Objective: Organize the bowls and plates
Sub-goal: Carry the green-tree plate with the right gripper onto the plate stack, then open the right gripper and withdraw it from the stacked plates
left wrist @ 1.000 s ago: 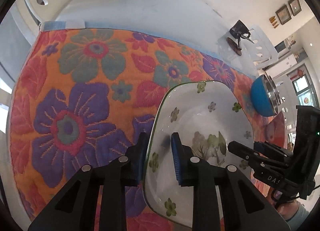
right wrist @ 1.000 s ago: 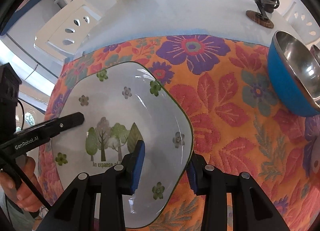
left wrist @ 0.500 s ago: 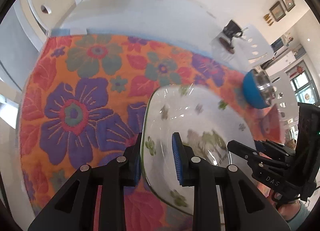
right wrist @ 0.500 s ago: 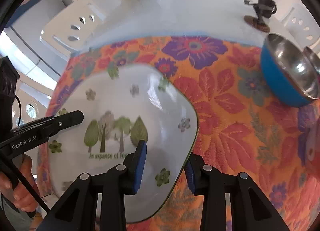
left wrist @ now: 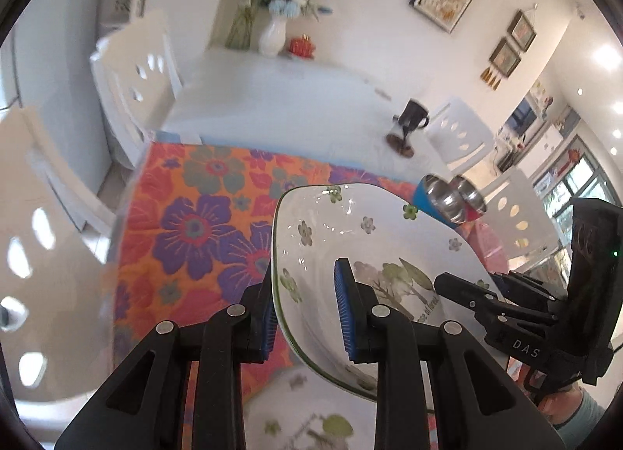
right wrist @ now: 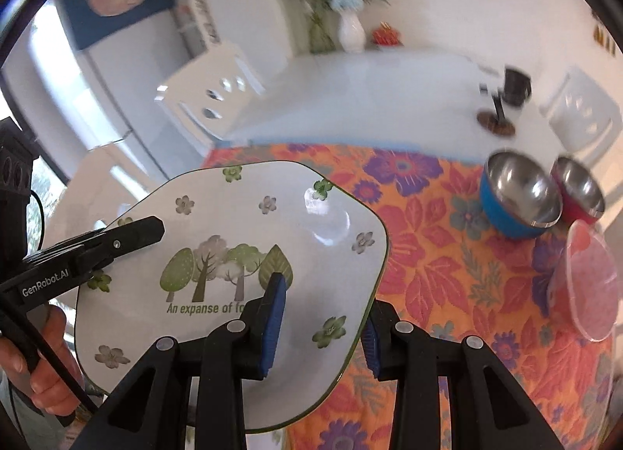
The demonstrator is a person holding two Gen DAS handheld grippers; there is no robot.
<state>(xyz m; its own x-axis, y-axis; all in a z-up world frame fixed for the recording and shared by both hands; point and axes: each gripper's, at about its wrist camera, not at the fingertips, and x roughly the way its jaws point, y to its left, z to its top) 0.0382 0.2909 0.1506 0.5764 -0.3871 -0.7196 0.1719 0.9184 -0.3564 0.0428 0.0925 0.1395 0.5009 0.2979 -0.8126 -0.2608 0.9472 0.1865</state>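
Blue-padded left claw [left wrist: 305,311] is clamped on the plate [left wrist: 373,239] rim at 9 o'clock; right claw [right wrist: 321,327] is clamped on the opposite rim [right wrist: 373,286] at 3 o'clock. Plate, white with tree print, hangs tilted above the floral cloth [right wrist: 436,255] on the surface. Blue bowl [right wrist: 518,196] and red bowl [right wrist: 580,193] stand touching at 2 o'clock; pink lid [right wrist: 592,286] nearer.

Plate [right wrist: 249,224] between my jaws: glazed ceramic, glossy, smooth, printed trees. Cloth [right wrist: 440,255] beneath: woven, matt, raised floral texture. Bowls [right wrist: 521,193] right of my jaws: polished metal inside, coloured glossy outside. Counter [left wrist: 296,99] beyond: smooth, white, faintly shiny.
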